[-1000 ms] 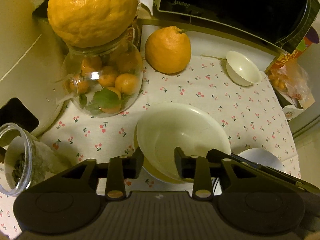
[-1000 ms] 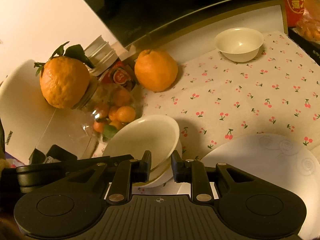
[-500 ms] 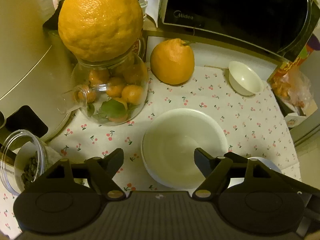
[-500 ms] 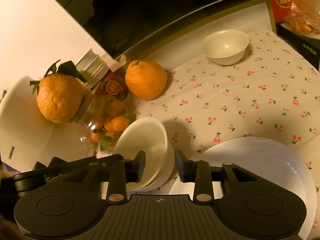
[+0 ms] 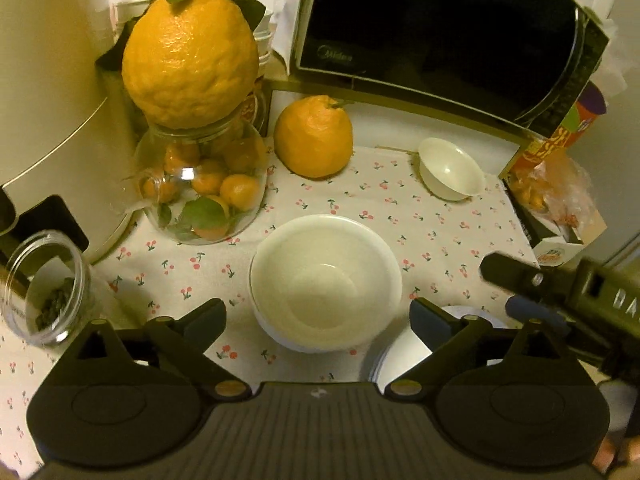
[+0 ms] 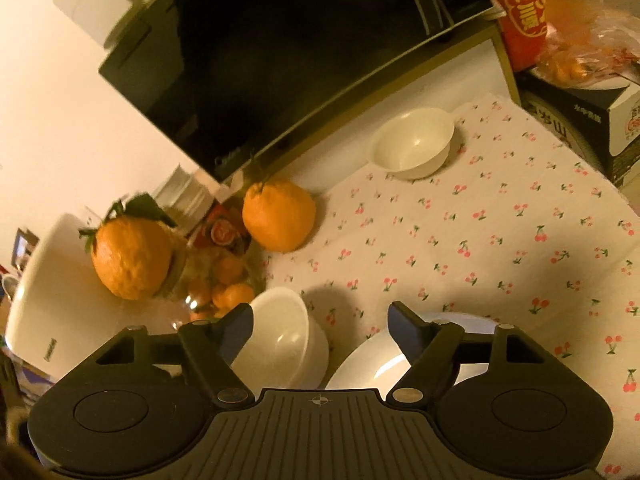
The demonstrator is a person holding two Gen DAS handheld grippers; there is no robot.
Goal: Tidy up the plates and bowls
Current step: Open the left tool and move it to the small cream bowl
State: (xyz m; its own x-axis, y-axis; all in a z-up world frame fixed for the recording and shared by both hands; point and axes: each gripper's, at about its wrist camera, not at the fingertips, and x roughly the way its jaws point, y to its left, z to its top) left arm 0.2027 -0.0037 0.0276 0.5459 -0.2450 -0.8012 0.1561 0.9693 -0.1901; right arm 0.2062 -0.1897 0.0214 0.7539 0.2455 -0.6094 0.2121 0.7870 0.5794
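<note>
- Now the left gripper is hanging over the stacked bowls, its fingers spreading wide with nothing pinched.
- The right gripper is opening its fingers too, holding nothing.
- The stacked bowls are sitting on the worktop beside the white plate.
- A small bowl is waiting near the microwave.

Black ribbed hand-held gripper — brass screws, round side discs, blue-grey pads.
</note>
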